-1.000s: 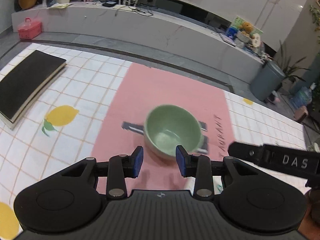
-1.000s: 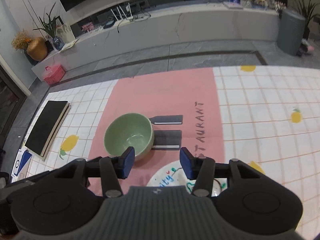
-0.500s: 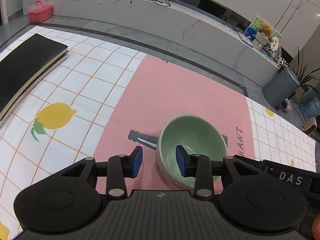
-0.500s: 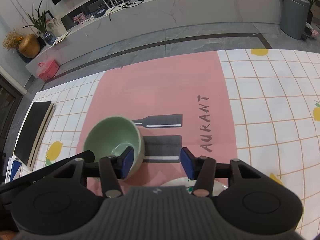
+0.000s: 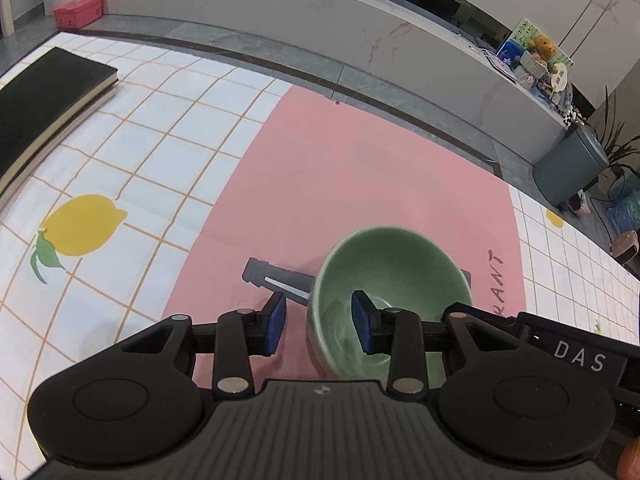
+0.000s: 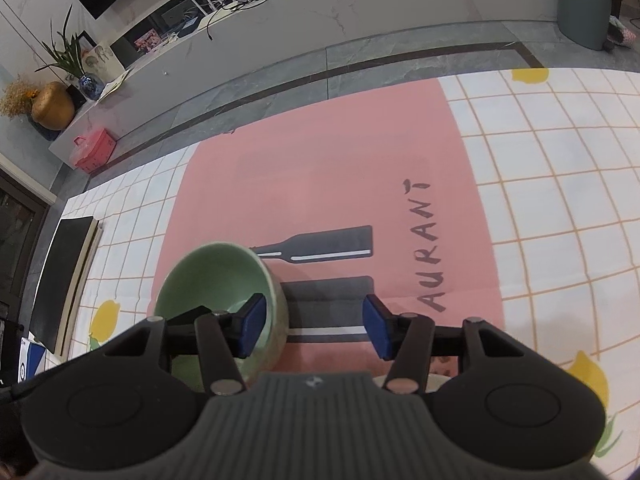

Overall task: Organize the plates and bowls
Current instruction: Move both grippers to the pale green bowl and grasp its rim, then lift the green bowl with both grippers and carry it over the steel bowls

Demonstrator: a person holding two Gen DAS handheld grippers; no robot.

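Left gripper lining up on the bowl

Lower centre, left gripper [image 5: 318, 322] spread, fingers straddling the near rim of the bowl [image 5: 394, 280] on the pink mat [image 5: 360, 184]; next, clamp that wall. Right gripper [image 6: 310, 330] released, beside it, carrying nothing.

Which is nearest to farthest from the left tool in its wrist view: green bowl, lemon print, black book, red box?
1. Green bowl, rim between the left tool fingers.
2. Lemon print, left.
3. Black book, far left.
4. Red box, on the floor beyond.
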